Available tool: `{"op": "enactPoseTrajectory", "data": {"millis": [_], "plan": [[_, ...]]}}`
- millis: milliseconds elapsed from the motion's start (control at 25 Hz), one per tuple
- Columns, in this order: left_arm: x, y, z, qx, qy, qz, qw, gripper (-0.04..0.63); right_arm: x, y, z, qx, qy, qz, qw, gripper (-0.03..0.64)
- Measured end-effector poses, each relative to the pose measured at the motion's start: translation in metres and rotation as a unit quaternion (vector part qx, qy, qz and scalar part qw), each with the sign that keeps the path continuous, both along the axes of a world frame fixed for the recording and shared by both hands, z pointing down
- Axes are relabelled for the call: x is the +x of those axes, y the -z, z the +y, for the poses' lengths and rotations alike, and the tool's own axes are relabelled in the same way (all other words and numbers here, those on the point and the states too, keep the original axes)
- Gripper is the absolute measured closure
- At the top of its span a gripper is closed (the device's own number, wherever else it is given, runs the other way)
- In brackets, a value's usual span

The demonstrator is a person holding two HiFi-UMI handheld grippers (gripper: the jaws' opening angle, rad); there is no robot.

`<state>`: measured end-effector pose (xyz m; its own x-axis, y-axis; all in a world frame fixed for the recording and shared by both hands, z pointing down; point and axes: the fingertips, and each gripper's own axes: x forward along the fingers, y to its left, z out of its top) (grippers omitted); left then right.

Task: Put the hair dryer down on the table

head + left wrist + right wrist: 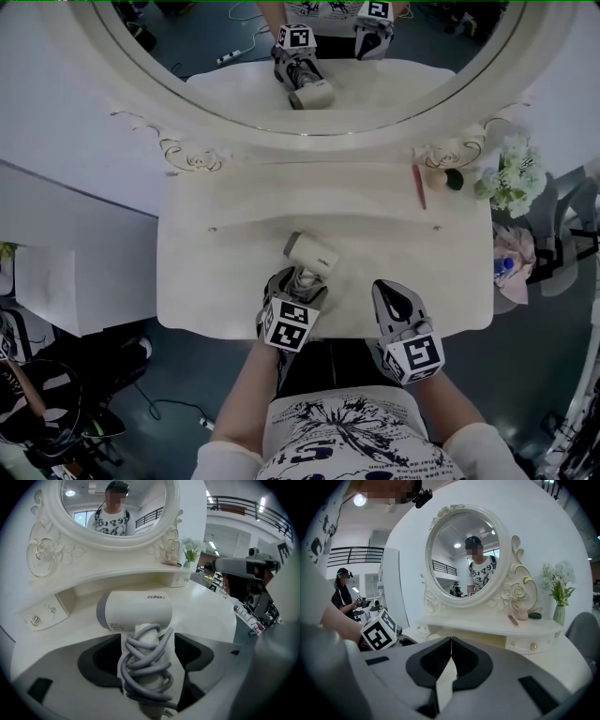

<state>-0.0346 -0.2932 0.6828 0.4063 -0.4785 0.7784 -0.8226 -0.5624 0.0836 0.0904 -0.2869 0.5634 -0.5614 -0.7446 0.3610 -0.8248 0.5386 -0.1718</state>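
Note:
The white hair dryer [312, 250] lies on the cream dressing table [216, 281], its barrel towards the mirror and its handle towards me. A grey cord is wound round the handle [145, 660]. My left gripper [298, 279] straddles that handle with its jaws open; in the left gripper view [147, 639] a gap shows between the right pad and the cord. My right gripper [387, 289] hovers over the table's front edge, to the right of the dryer. Its jaws are shut with nothing between them [451, 639].
An oval mirror [309, 56] in a carved frame stands behind the table. On the shelf at back right lie a red stick [420, 186], two small items [442, 178] and a vase of white flowers [511, 178]. A grey chair [562, 234] stands right of the table.

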Motion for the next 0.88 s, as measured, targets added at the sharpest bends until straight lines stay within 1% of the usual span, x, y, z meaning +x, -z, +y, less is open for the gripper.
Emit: {"op": "enactPoseTrajectory", "data": {"millis": [120, 200, 320, 360, 400, 440, 520, 560, 680, 800, 880], "plan": [[0.001, 0.02, -0.001, 0.019, 0.0, 0.023, 0.9996, 0.256, -0.004, 0.011, 0.002, 0.012, 0.0, 0.001, 1.0, 0.598], [0.001, 0.042, -0.001, 0.048, 0.0, 0.039, 0.9981, 0.258, -0.006, 0.019, 0.004, 0.02, -0.004, -0.003, 1.0, 0.598], [0.0, 0.081, -0.001, 0.095, 0.012, 0.069, 0.993, 0.264, -0.009, 0.033, 0.007, 0.033, -0.01, -0.009, 0.999, 0.598], [-0.002, 0.093, -0.001, 0.109, 0.021, 0.076, 0.991, 0.3, -0.011, 0.038, 0.009, 0.037, -0.01, -0.011, 0.999, 0.598], [-0.005, 0.104, 0.0, 0.124, 0.029, 0.08, 0.9886, 0.357, -0.012, 0.042, 0.01, 0.042, -0.01, -0.012, 0.999, 0.598], [-0.007, 0.114, 0.001, 0.14, 0.034, 0.084, 0.986, 0.385, -0.014, 0.047, 0.011, 0.046, -0.01, -0.013, 0.999, 0.598], [-0.009, 0.134, 0.004, 0.174, 0.035, 0.092, 0.9798, 0.418, -0.016, 0.056, 0.014, 0.056, -0.011, -0.014, 0.998, 0.6], [-0.01, 0.144, 0.007, 0.189, 0.033, 0.095, 0.9768, 0.457, -0.017, 0.062, 0.015, 0.061, -0.011, -0.016, 0.998, 0.6], [-0.013, 0.17, 0.014, 0.225, 0.033, 0.098, 0.9689, 0.536, -0.018, 0.079, 0.016, 0.08, -0.013, -0.019, 0.997, 0.6], [-0.019, 0.196, 0.013, 0.252, 0.041, 0.103, 0.9614, 0.567, -0.016, 0.094, 0.015, 0.101, -0.023, -0.02, 0.994, 0.6], [-0.023, 0.217, 0.01, 0.278, 0.045, 0.11, 0.9531, 0.572, -0.014, 0.106, 0.013, 0.116, -0.029, -0.022, 0.993, 0.6]]}}
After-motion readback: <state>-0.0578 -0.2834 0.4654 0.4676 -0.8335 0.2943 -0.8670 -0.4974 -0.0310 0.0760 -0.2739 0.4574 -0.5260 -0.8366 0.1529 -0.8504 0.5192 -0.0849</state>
